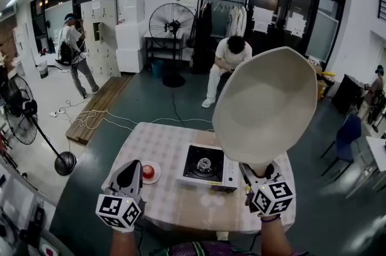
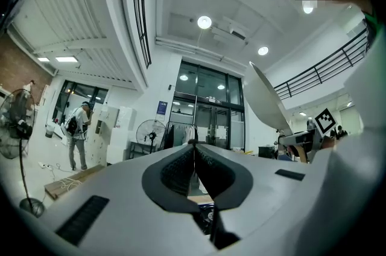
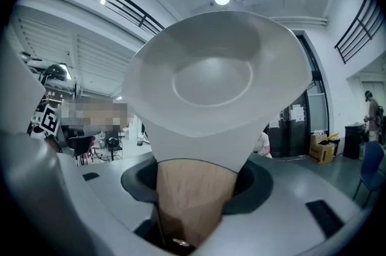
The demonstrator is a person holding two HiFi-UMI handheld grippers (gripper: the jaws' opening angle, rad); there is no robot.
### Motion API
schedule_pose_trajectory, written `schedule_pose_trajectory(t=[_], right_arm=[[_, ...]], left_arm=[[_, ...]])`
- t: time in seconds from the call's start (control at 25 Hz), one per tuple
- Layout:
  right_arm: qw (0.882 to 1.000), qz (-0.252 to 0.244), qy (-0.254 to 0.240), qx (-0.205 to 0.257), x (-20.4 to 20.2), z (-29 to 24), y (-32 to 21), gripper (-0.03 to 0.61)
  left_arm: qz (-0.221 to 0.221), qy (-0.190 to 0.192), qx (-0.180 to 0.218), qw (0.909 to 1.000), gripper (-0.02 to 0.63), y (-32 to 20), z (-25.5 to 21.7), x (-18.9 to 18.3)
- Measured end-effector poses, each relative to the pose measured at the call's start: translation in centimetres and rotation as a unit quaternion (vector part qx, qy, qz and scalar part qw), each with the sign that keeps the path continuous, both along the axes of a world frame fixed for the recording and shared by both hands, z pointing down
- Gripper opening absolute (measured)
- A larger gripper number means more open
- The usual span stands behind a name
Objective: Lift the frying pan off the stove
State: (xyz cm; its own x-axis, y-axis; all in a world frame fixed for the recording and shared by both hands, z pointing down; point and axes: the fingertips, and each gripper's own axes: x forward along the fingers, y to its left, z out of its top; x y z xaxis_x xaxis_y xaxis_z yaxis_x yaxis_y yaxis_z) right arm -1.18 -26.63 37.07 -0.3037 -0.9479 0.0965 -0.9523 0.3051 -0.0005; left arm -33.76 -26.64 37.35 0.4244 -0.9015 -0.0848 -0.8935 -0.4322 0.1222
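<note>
The white frying pan (image 1: 265, 105) is in the air, tilted up on edge above the right side of the table, clear of the small gas stove (image 1: 205, 166). My right gripper (image 1: 260, 179) is shut on the pan's wooden handle (image 3: 193, 200), and the pan's pale underside (image 3: 211, 80) fills the right gripper view. My left gripper (image 1: 128, 179) hovers over the table's left part, jaws shut with nothing between them (image 2: 194, 170). From the left gripper view the pan (image 2: 268, 105) shows edge-on at the right.
The checked table (image 1: 163, 146) also holds a small plate with a red object (image 1: 148, 172) left of the stove. A standing fan (image 1: 24, 122) is at the left, a person sits behind the table (image 1: 230, 58), and a blue chair (image 1: 347, 137) stands at the right.
</note>
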Motion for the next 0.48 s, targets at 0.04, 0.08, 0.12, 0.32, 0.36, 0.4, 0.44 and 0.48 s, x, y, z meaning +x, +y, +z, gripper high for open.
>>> schedule_pose_trajectory(t=[0.04,0.08,0.12,0.32,0.36,0.4,0.44,0.48], right_arm=[[1.0,0.001,-0.001,0.001,0.0,-0.1,0.1,0.244],[1.0,0.002,-0.002,0.002,0.0,-0.2,0.2,0.244],[1.0,0.002,-0.003,0.003,0.0,-0.4,0.3,0.244],[1.0,0.001,-0.001,0.005,0.1,-0.9,0.7,0.244],[1.0,0.002,0.001,0.005,0.2,-1.0,0.7,0.244],[1.0,0.003,0.003,0.006,0.2,-1.0,0.7,0.244],[1.0,0.005,0.005,0.007,0.2,-1.1,0.7,0.244],[1.0,0.006,0.007,0.008,0.2,-1.2,0.7,0.244]], left_arm=[[0.0,0.001,0.0,1.0,0.023,0.1,0.0,-0.1],[0.001,0.002,0.001,1.0,0.023,0.2,-0.1,-0.1],[0.0,0.002,0.001,1.0,0.023,0.4,-0.1,-0.2],[0.003,0.001,-0.002,1.0,0.023,0.6,0.1,-0.1],[0.004,0.0,-0.003,1.0,0.023,0.6,0.1,-0.1],[0.004,-0.001,-0.003,1.0,0.023,0.6,0.2,0.0],[0.005,-0.001,-0.002,1.0,0.023,0.6,0.2,0.0],[0.006,-0.002,-0.002,1.0,0.023,0.6,0.2,0.0]])
